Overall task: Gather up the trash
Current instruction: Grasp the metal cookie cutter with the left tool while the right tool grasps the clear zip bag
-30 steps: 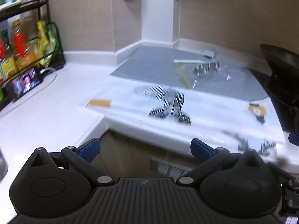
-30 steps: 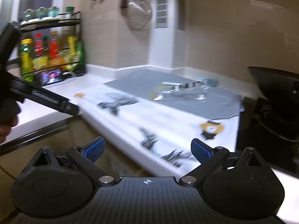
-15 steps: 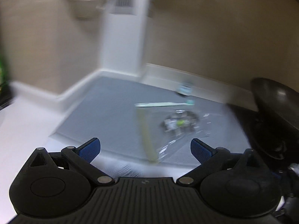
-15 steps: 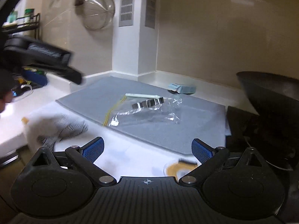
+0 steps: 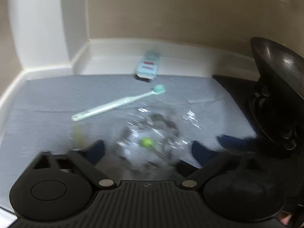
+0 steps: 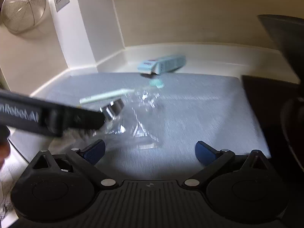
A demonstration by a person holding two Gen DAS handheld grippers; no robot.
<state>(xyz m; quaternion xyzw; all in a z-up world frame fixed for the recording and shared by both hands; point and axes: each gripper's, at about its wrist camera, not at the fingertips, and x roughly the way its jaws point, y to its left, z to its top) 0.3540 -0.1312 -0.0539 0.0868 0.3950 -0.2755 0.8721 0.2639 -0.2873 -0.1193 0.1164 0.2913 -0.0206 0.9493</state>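
A crumpled clear plastic bag (image 5: 152, 136) with small metal pieces and a green bit inside lies on a grey mat (image 5: 47, 102). My left gripper (image 5: 148, 150) is open, its fingers on either side of the bag's near end. A mint toothbrush (image 5: 117, 102) lies just beyond the bag and a light blue box (image 5: 148, 67) sits at the mat's far edge. In the right wrist view the bag (image 6: 136, 121) lies ahead and left of my open right gripper (image 6: 150, 150), with the left gripper's body (image 6: 49, 117) reaching in from the left. The toothbrush (image 6: 106, 96) and box (image 6: 161, 64) show behind.
A black wok (image 5: 279, 87) stands on a dark stove to the right of the mat. A white raised ledge (image 5: 114, 60) and beige tiled wall close off the back and left. A metal strainer (image 6: 22, 7) hangs on the wall at upper left.
Both grippers have moved forward over the counter toward the grey mat. The left gripper has come down around the clear bag. The printed white sheet has dropped out of the left view.
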